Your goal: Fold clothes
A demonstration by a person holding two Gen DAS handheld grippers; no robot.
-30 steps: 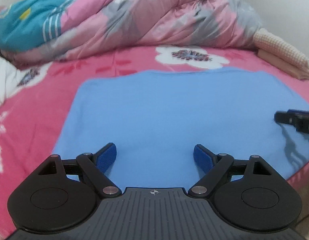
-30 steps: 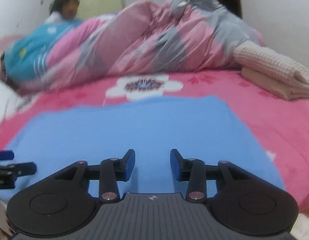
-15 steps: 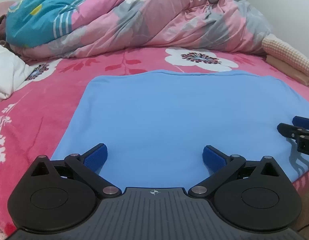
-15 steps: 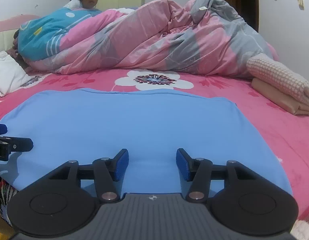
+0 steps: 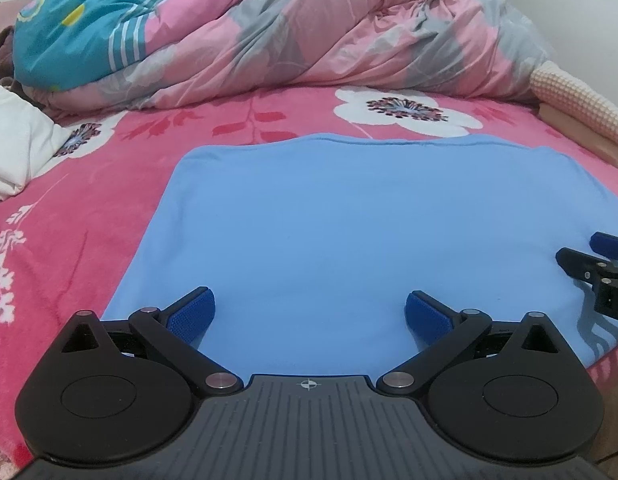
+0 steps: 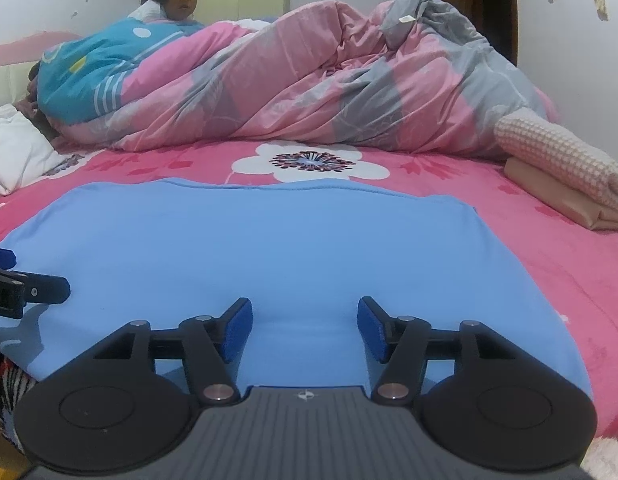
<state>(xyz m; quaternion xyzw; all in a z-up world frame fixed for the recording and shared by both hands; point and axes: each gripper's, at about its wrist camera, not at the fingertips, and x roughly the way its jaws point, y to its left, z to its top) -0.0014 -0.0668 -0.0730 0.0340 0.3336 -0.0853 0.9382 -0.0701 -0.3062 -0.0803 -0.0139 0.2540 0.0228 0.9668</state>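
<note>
Both tongs I'm steering hang over the near edge of the bed (image 5: 89,216) — its pink flowered cover stretches away ahead of them. Beyond, a rumpled pink and grey quilt (image 6: 329,80) is piled up, a person behind it. Directly under and ahead of the tongs lies the blue garment (image 5: 349,220), spread flat. Folded beige cloths (image 6: 569,184) sit off to the right. My left tongs (image 5: 307,314) stand wide apart, empty; my right tongs (image 6: 305,330) are opening — nothing between them, only cloth beneath.
</note>
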